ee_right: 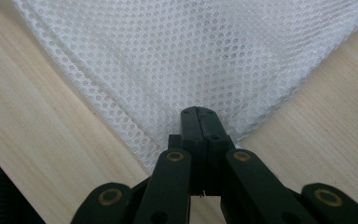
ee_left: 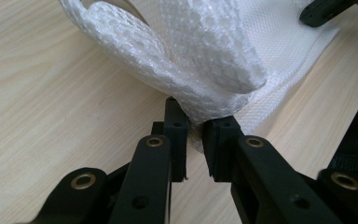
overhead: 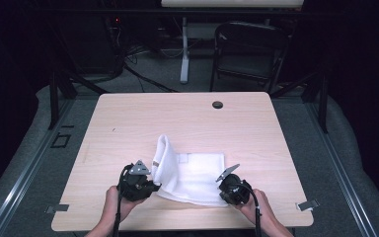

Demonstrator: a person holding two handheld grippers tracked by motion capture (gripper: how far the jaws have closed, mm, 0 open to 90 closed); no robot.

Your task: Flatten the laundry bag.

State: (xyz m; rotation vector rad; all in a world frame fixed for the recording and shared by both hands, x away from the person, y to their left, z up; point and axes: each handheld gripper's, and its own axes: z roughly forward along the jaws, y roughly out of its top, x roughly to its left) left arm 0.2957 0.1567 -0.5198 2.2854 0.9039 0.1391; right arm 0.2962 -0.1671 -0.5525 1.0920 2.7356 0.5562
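Observation:
A white mesh cloth [overhead: 197, 173] lies on the near middle of the wooden table [overhead: 128, 118]. Its left part stands up in a rolled fold [overhead: 164, 158]. My left gripper [overhead: 154, 187] is at the cloth's near left corner. In the left gripper view the jaws [ee_left: 196, 133] pinch a bunched edge of the cloth [ee_left: 205, 56], with a narrow gap between them packed with mesh. My right gripper [overhead: 224, 196] holds the near right corner. In the right gripper view it [ee_right: 199, 122] is shut tight on the tip of the flat mesh [ee_right: 191, 56]. The right gripper's jaw [ee_left: 326, 11] shows at the top right of the left gripper view.
A dark round grommet [overhead: 217, 104] sits near the table's far edge. Metal clips [overhead: 307, 204] [overhead: 56, 209] stick out at the front corners. Behind the table stand a black folding chair [overhead: 249, 49] and a white desk leg [overhead: 184, 49].

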